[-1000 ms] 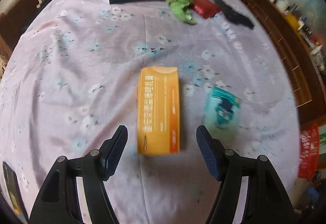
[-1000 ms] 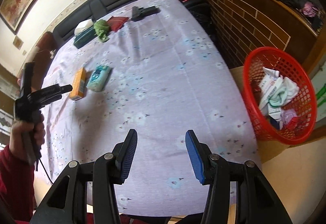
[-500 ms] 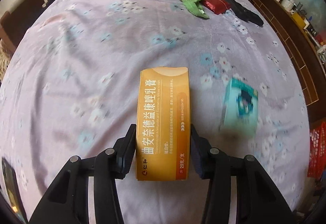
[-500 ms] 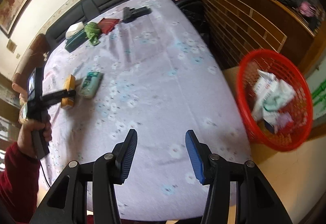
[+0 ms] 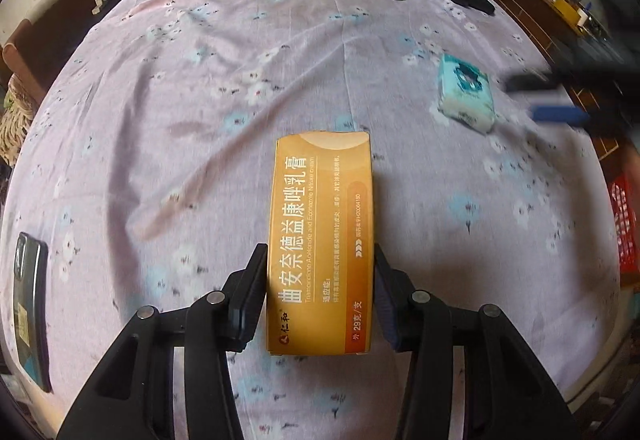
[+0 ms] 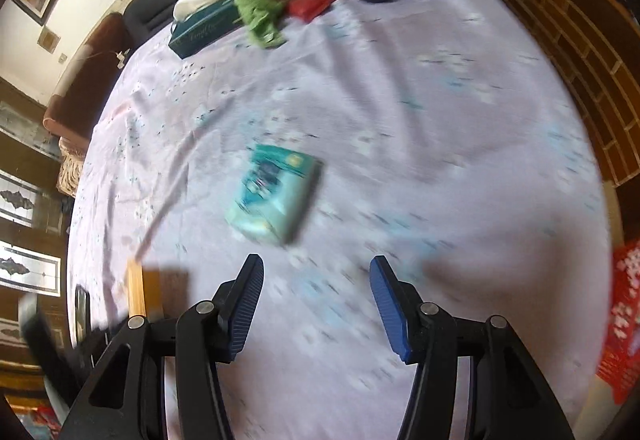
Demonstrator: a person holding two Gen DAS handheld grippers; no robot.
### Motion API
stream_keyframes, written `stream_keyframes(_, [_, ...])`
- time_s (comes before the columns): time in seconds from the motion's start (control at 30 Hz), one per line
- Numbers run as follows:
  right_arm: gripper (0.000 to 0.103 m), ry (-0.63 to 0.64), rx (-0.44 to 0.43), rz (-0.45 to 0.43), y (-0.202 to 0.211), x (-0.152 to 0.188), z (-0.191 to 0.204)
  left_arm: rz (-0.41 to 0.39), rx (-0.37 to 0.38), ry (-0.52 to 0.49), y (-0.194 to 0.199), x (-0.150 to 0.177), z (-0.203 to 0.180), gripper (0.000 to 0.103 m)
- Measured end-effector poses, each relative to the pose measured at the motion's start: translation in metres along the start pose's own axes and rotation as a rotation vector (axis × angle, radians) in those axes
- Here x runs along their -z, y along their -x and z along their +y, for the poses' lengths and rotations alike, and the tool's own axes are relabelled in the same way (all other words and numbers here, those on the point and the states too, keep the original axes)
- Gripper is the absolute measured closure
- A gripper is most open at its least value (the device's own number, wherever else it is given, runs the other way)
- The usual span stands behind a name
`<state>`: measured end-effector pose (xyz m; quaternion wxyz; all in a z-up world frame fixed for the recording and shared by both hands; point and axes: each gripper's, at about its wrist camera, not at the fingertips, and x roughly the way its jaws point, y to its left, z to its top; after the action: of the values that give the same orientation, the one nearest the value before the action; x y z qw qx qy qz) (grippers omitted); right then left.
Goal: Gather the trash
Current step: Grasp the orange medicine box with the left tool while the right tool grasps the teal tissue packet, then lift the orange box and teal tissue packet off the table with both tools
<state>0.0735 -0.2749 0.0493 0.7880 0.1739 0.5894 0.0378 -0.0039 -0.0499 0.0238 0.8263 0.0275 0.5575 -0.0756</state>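
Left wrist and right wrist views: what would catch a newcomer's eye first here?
The orange medicine box dominates the left wrist view, clamped between the pads of the left gripper over the flowered purple cloth. In the right wrist view the right gripper, its jaws just opening further with nothing between them, points at a teal packet lying mid-cloth. A red basket peeks in at the right edge.

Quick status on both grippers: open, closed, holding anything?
Left gripper: closed on the orange medicine box.
Right gripper: open, its fingers just widened, nothing between them; teal tissue pack lies ahead.
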Motion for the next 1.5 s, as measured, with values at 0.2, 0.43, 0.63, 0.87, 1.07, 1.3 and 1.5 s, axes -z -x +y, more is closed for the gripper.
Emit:
stream_keyframes(0.2, [0.044, -0.036, 0.034, 0.021, -0.042, -0.032, 0.026, 0.001, -0.015, -0.014, 0.003, 0.010, 0.005, 0.056])
stream_keyframes(0.43, [0.036, 0.000, 0.159, 0.009, -0.068, -0.044, 0.046, 0.015, -0.006, -0.014, -0.001, 0.017, 0.007, 0.056])
stream_keyframes(0.63, [0.046, 0.140, 0.232, 0.010, -0.072, -0.030, 0.065, -0.009, -0.020, -0.028, -0.003, 0.018, 0.001, 0.056])
stream_keyframes(0.87, [0.072, 0.152, 0.170, 0.011, -0.053, 0.008, 0.044, -0.038, -0.027, -0.046, -0.001, 0.020, -0.008, 0.057])
stream_keyframes(1.07, [0.073, 0.156, 0.099, -0.001, -0.020, 0.058, 0.022, -0.052, -0.018, -0.069, 0.006, 0.022, -0.023, 0.057])
stream_keyframes(1.3, [0.072, 0.156, 0.076, -0.018, 0.015, 0.111, -0.006, -0.063, -0.016, -0.103, 0.015, 0.026, -0.054, 0.057])
stream_keyframes(1.5, [0.072, 0.152, 0.063, -0.042, 0.036, 0.137, -0.025, -0.085, -0.023, -0.148, 0.027, 0.029, -0.087, 0.057])
